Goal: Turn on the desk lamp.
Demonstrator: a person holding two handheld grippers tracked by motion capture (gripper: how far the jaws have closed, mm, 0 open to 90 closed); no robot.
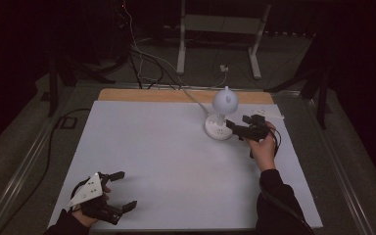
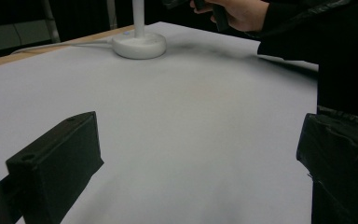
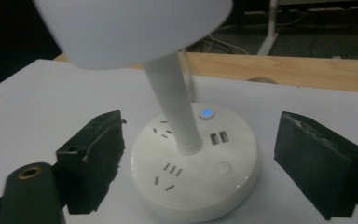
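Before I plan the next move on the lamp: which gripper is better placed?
Right. The right gripper is at the lamp, its open fingers flanking the round base. The left gripper rests at the near table edge, far off.

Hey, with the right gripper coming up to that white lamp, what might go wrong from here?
1. The right gripper stands open with the round lamp base between its jaws; an off-centre close might push the base across the smooth white table.
2. The lamp head sits high on a thin stem, so a nudge could tip it.
3. A jaw may press the lit blue button unintentionally.
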